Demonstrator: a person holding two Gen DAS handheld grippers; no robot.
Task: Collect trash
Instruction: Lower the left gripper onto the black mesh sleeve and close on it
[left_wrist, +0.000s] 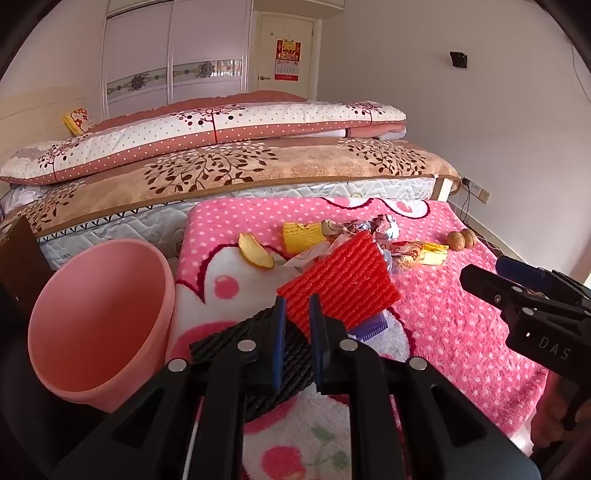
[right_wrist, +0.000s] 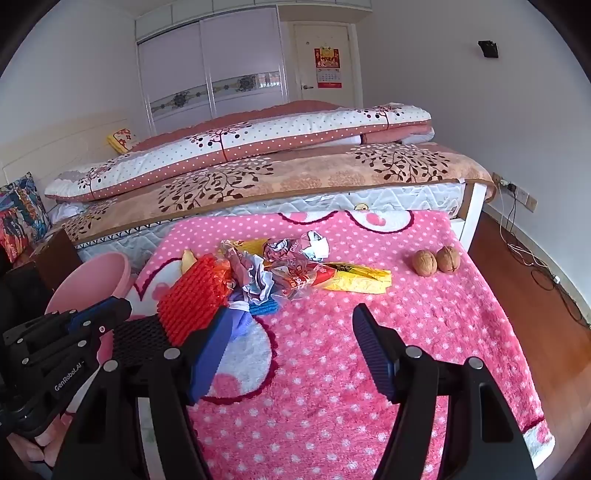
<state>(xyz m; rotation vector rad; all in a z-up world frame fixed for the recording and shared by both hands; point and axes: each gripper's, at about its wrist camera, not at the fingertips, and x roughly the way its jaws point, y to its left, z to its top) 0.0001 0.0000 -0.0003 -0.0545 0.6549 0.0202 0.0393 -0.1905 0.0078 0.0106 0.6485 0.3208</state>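
Observation:
My left gripper (left_wrist: 297, 314) is shut on a red and black foam net sleeve (left_wrist: 340, 280) and holds it above the pink dotted blanket (left_wrist: 461, 332). The sleeve also shows in the right wrist view (right_wrist: 192, 299). A pink bin (left_wrist: 99, 321) stands left of the blanket. Behind the sleeve lie a fruit peel (left_wrist: 255, 251), a yellow foam net (left_wrist: 301, 236), crumpled wrappers (right_wrist: 291, 273), a yellow wrapper (right_wrist: 358, 278) and two walnuts (right_wrist: 436, 260). My right gripper (right_wrist: 291, 328) is open and empty, above the blanket in front of the trash.
A bed (right_wrist: 258, 173) with folded quilts runs along the far side of the blanket. A dark wooden piece (left_wrist: 18, 254) stands behind the bin. Cables (right_wrist: 524, 254) lie on the wood floor at the right, by the wall.

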